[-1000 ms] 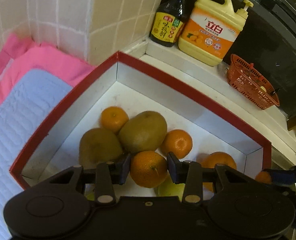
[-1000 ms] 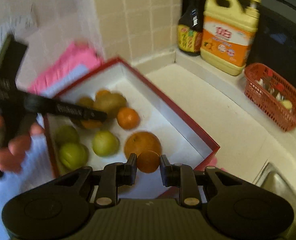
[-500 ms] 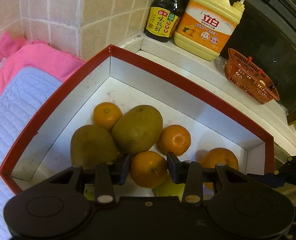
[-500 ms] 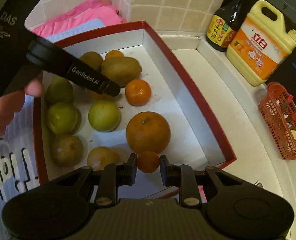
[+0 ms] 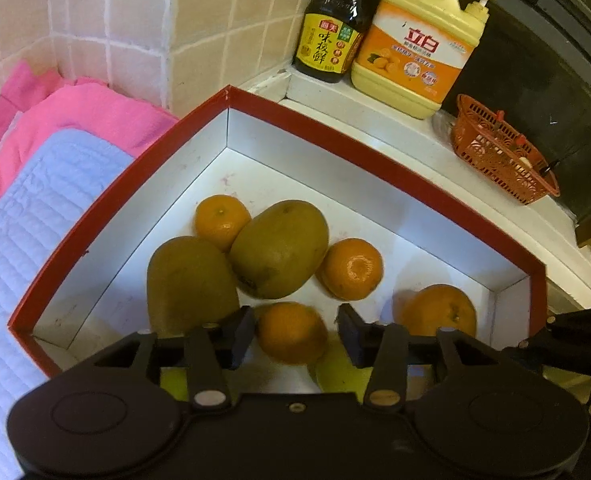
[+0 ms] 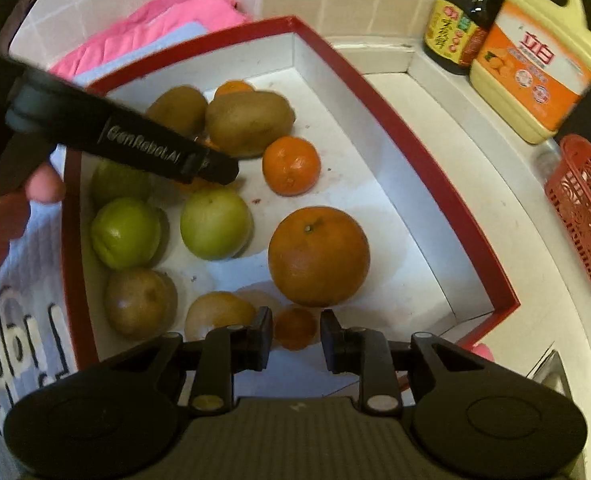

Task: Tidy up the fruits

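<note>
Fruit sits loose in the red-rimmed box (image 5: 355, 148), white inside, on the pale counter (image 6: 475, 184). Your left gripper (image 5: 295, 334) hangs over the box with its jaws parted; a small tangerine (image 5: 291, 332) lies between the fingers, with a gap showing on the right side, so it looks released rather than pinched. Just beyond it two brown kiwis (image 5: 279, 248) lie touching each other, with one mandarin (image 5: 221, 220) tucked behind them and another mandarin (image 5: 351, 268) beside the nearer kiwi. A big orange (image 5: 435, 312) rests near the box's right corner.

Your right gripper (image 6: 296, 334) also stands spread, a tiny tangerine (image 6: 295, 326) between its fingers with space on both sides. From that view, three green fruits (image 6: 215, 224) sit mid-box, and two brownish round fruits (image 6: 139, 302) lie along the near wall.

Behind the box: a dark sauce bottle (image 5: 331, 40), a yellow detergent jug (image 5: 419, 44), a red plastic basket (image 5: 499, 156). Pink cloth (image 5: 87, 112) and a pale quilted mat (image 5: 27, 208) lie to the left.
</note>
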Demonstrator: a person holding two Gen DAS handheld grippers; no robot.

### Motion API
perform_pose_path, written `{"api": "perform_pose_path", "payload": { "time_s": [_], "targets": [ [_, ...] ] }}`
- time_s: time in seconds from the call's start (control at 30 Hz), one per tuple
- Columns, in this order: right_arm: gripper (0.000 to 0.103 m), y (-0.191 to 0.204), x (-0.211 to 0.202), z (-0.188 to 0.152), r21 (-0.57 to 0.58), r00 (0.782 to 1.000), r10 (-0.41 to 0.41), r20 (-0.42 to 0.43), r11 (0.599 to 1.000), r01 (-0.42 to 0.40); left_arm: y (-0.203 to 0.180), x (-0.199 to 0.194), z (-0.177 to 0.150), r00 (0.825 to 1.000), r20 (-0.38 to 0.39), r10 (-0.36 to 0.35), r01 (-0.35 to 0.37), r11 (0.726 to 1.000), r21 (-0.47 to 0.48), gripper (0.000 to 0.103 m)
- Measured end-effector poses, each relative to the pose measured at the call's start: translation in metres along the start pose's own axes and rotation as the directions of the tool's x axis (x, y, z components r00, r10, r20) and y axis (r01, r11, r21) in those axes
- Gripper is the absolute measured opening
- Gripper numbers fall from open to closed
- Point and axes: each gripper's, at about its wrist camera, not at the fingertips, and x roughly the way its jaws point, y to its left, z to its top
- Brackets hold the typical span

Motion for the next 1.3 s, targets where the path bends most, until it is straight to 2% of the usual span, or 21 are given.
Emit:
{"api": "perform_pose_path", "payload": {
  "time_s": [0.1,0.17,0.3,0.37,0.47,0.53,0.6,0.67,0.77,0.9,0.97,1.0,1.07,1.23,1.3],
  "targets": [
    [0.038,0.0,-0.01,-0.001,0.012,1.0,-0.015,0.02,1.0,0.015,-0.005,-0.012,-0.001,1.0,0.017,0.001,-0.001,1.0,0.013,0.072],
    [0.045,0.0,-0.02,-0.003,0.023,0.999,-0.023,0.038,0.999,0.022,-0.01,-0.023,-0.001,0.999,0.041,0.017,-0.018,0.999,0.033,0.072],
    [0.053,0.008,-0.055,-0.003,0.046,0.993,-0.044,0.112,0.998,0.039,-0.021,-0.053,-0.001,0.993,0.106,0.046,-0.053,0.997,0.062,0.072],
    [0.07,0.009,-0.077,-0.001,0.08,0.984,-0.054,0.17,0.996,0.041,-0.026,-0.077,-0.004,0.986,0.158,0.06,-0.071,0.995,0.069,0.072],
    [0.086,0.014,-0.114,-0.005,0.172,0.958,-0.034,0.284,0.985,-0.016,-0.034,-0.114,-0.009,0.968,0.236,0.09,-0.11,0.991,0.074,0.075],
    [0.093,0.018,-0.133,-0.01,0.236,0.942,-0.005,0.335,0.969,-0.078,-0.038,-0.138,-0.014,0.954,0.273,0.125,-0.149,0.986,0.069,0.076],
    [0.094,0.023,-0.147,-0.015,0.278,0.929,0.005,0.369,0.954,-0.115,-0.04,-0.162,-0.021,0.94,0.304,0.153,-0.177,0.983,0.055,0.076],
    [0.094,0.027,-0.161,-0.018,0.299,0.915,-0.018,0.403,0.947,-0.114,-0.041,-0.183,-0.027,0.928,0.318,0.194,-0.216,0.976,0.036,0.078],
    [0.1,0.038,-0.18,-0.028,0.336,0.888,-0.086,0.453,0.938,-0.08,-0.045,-0.209,-0.038,0.904,0.326,0.276,-0.293,0.956,0.005,0.079],
    [0.103,0.059,-0.192,-0.037,0.364,0.871,-0.17,0.462,0.931,-0.012,-0.049,-0.238,-0.057,0.887,0.344,0.31,-0.316,0.948,-0.04,0.082],
    [0.103,0.065,-0.189,-0.04,0.394,0.875,-0.197,0.442,0.919,0.008,-0.05,-0.245,-0.069,0.875,0.349,0.336,-0.336,0.94,-0.062,0.083],
    [0.103,0.068,-0.186,-0.042,0.399,0.884,-0.192,0.427,0.917,0.006,-0.05,-0.247,-0.076,0.866,0.347,0.361,-0.357,0.931,-0.078,0.083],
    [0.103,0.075,-0.175,-0.045,0.412,0.909,-0.176,0.379,0.911,0.004,-0.049,-0.249,-0.088,0.859,0.332,0.389,-0.38,0.92,-0.093,0.083],
    [0.103,0.089,-0.155,-0.057,0.424,0.94,-0.147,0.308,0.905,0.003,-0.044,-0.246,-0.114,0.864,0.289,0.412,-0.396,0.911,-0.114,0.083],
    [0.103,0.092,-0.151,-0.061,0.426,0.943,-0.144,0.3,0.905,0.003,-0.04,-0.243,-0.122,0.878,0.268,0.397,-0.375,0.918,-0.132,0.083]
  ]
}}
